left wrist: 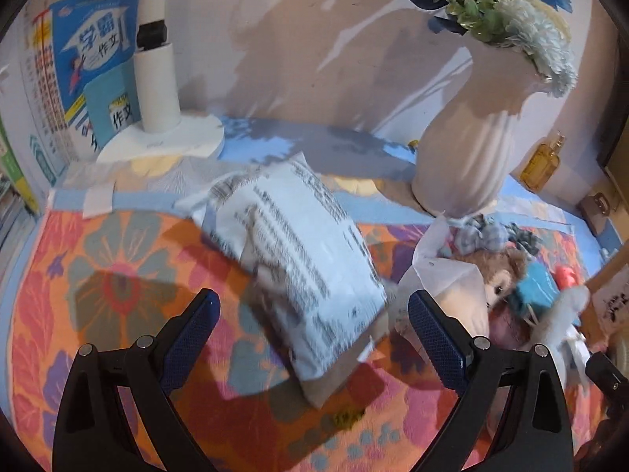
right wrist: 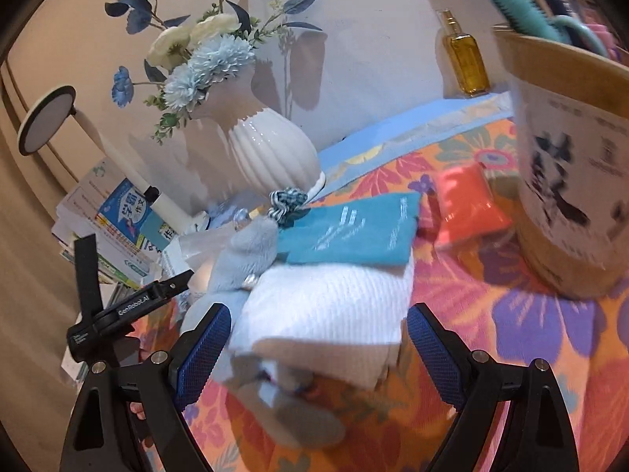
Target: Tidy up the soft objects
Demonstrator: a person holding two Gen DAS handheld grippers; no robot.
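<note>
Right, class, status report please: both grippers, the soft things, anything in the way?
Left gripper open over printed pillow. Right gripper open around white towel. Teal cloth stacked on top. White vase close behind.

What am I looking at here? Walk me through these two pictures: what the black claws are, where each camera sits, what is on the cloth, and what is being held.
No robot: a person carries a two-finger claw in each hand, with a wide-angle camera on each looking forward along the fingers.

The left wrist view shows the left gripper, jaws wide apart, nothing pinched. Ahead lies a printed white pillow on the flowered cloth, with a plush toy to its right, a white vase and a lamp base behind.

The right wrist view shows the right gripper, also open. A folded white towel sits between its fingers, unclamped, with a teal cloth on top and a grey plush beside it. An orange packet, a round container and an amber bottle stand further off.

Nothing is held.
</note>
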